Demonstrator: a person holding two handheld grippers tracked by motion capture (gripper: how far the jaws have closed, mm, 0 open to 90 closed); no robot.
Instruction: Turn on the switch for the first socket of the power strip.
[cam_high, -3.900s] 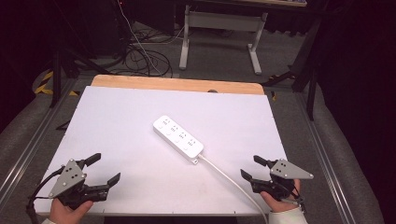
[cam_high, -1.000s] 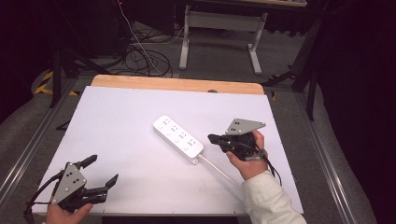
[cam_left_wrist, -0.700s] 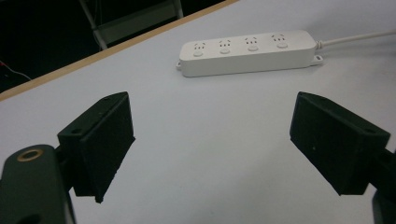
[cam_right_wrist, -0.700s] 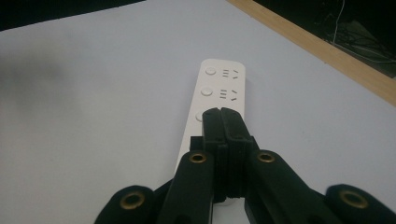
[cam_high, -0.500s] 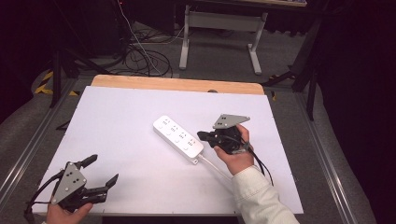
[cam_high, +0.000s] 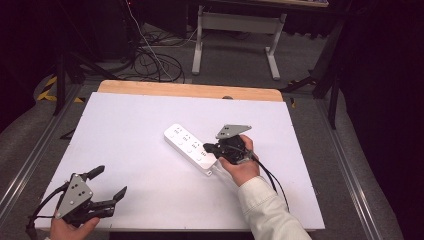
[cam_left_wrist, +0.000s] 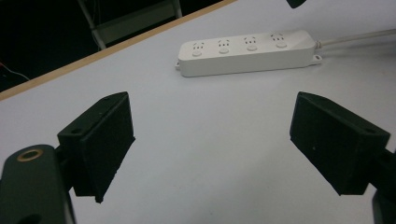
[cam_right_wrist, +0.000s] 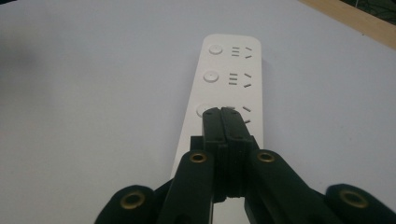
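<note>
**Right gripper over the power strip, left gripper wide open**

A white power strip is seen lying flat on the white tabletop. Four sets of sockets and round buttons are seen on its top. A white cord is joined to one end of it.

The right gripper is held in the person's right hand, just above the cord end of the power strip. Its two black jaws are pressed tight together, and nothing is held between them. In the right gripper view, the jaw tips are seen right over the third socket set, close to its round button. Whether the tips are touching the strip cannot be told. The rest of the strip is stretched out straight ahead of this gripper.

The left gripper is held in the left hand, well apart from the strip, near the front edge of the tabletop. Its jaws are spread wide, and nothing is held in them. In the left gripper view, the power strip is seen far ahead of the jaws, lying sideways, with bare tabletop between.

A wooden strip is seen along the far edge of the tabletop.
</note>
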